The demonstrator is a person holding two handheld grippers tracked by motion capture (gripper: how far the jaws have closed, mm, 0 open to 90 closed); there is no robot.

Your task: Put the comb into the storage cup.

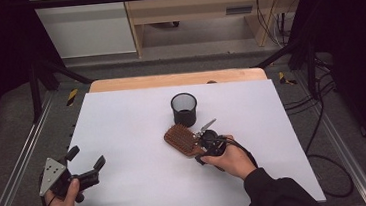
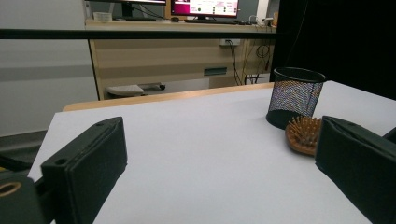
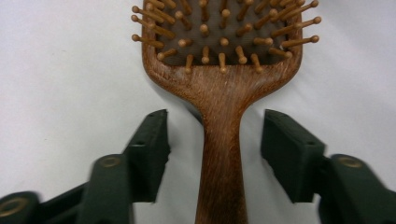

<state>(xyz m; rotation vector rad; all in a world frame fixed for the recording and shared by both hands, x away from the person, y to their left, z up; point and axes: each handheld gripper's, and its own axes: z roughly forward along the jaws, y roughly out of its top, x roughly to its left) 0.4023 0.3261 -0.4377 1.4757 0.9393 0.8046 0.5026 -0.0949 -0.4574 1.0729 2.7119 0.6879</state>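
A brown wooden hairbrush lies bristles-up on the white table, just in front of a black mesh cup. My right gripper sits low over the brush handle; its two pads stand either side of the handle with a gap on each side, not touching it. The brush head lies beyond the fingertips. My left gripper rests open at the table's near left corner with nothing between its jaws. From the left gripper view the mesh cup and the brush head show at the right.
The white table top ends in a wooden strip at the far side. Metal frame rails run along both sides, and cables trail on the floor to the right. A desk with monitors stands beyond.
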